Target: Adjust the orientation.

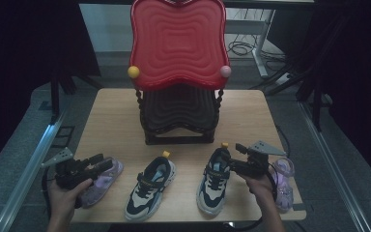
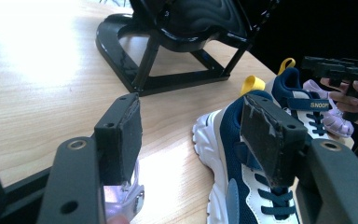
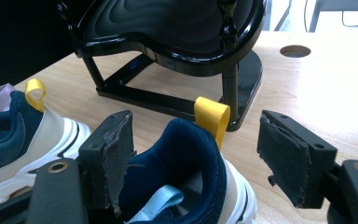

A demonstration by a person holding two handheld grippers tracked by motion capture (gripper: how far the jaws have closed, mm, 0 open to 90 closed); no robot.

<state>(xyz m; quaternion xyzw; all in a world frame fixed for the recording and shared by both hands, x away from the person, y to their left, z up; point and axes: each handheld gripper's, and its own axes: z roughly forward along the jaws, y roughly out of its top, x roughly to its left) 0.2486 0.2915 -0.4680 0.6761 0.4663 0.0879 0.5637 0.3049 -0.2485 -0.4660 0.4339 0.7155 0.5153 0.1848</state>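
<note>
The right claw (image 3: pixel 196 158) gapes around the right sneaker's (image 1: pixel 214 180) heel, ready to grip. The left claw (image 1: pixel 92 163) hangs open over the purple sandal (image 1: pixel 102 181).

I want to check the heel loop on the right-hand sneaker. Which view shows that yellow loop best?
The right gripper view: the yellow loop stands close and sharp at the sneaker's heel, between the open right tongs. The high view shows it as a tiny yellow dot. The left gripper view shows it farther off, partly hidden.
</note>
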